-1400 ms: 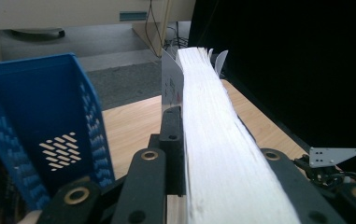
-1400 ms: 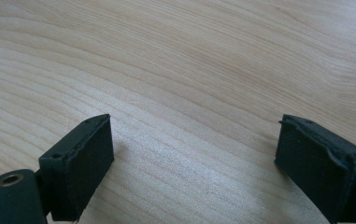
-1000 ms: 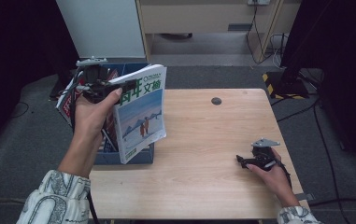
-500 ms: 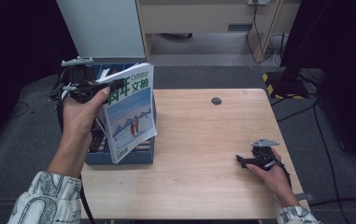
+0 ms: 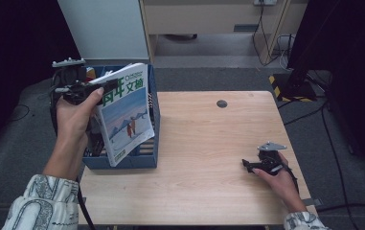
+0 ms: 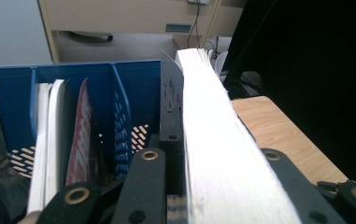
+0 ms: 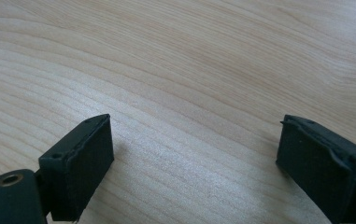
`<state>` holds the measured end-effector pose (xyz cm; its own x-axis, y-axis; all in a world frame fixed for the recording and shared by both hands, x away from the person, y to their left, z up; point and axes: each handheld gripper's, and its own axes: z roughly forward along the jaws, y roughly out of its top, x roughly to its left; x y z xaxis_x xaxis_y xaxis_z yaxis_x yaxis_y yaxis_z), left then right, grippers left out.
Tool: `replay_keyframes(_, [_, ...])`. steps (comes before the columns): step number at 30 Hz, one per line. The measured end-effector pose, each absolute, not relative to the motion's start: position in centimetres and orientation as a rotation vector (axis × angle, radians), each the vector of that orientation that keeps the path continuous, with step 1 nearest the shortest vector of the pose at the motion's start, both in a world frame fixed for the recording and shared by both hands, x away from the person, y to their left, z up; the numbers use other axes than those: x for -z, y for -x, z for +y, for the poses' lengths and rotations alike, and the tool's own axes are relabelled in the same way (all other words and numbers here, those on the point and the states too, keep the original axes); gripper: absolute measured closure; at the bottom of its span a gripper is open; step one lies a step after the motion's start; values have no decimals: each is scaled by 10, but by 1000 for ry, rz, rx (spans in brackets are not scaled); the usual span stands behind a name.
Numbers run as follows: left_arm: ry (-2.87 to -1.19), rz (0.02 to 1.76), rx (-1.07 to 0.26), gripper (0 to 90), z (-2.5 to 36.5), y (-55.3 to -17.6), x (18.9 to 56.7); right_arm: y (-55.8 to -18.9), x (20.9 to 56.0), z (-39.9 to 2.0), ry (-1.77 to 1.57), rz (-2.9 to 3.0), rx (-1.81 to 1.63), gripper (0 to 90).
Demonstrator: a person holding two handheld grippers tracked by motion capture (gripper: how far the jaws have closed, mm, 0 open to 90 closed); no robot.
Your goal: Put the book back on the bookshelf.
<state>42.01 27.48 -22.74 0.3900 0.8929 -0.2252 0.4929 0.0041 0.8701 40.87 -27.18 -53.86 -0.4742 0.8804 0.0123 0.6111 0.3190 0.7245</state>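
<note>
On the left side of the high view, one left gripper [image 5: 104, 87] is held up in the person's left hand [image 5: 74, 117]. Its two black jaws are squeezed tight on one thick book [image 5: 125, 112] with a snowy picture and green letters on the front. The book hangs tilted over the blue file box [image 5: 152, 115], with its bottom corner low at the box's front. The box sits at the left end of the wooden table [image 5: 204, 139] and sticks out past the table's edge. In the left gripper view, the white page edges of the book [image 6: 215, 140] run up between the two jaws, one jaw on each side, pressing on it. Behind it, the blue file box [image 6: 96, 88] has slots split by blue walls, and about three other books or magazines stand in them; the exact count is hard to tell. In the middle of the table there is one small dark round spot [image 5: 222, 103] near the far edge. On the right side, one right gripper [image 5: 251, 166] rests on the table in the person's right hand [image 5: 278, 177], well apart from the book and box. In the right gripper view, its two jaws stand wide apart with bare wood [image 7: 189, 93] between them, gripping nothing.
</note>
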Motion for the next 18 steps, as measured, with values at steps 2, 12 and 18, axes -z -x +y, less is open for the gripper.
replay_keyframes(2, [-1641, 1253, -500, 734, 275, -421, 228, -409, 539, -272, -1327, 2205, -955, 110])
replay_keyframes(12, [-1633, 1298, -515, 733, 276, -434, 233, -409, 539, -272, -1327, 2205, -955, 110])
replay_keyframes(18, [-1644, 1315, -540, 734, 267, -442, 233, -409, 539, -272, -1327, 2206, -955, 110])
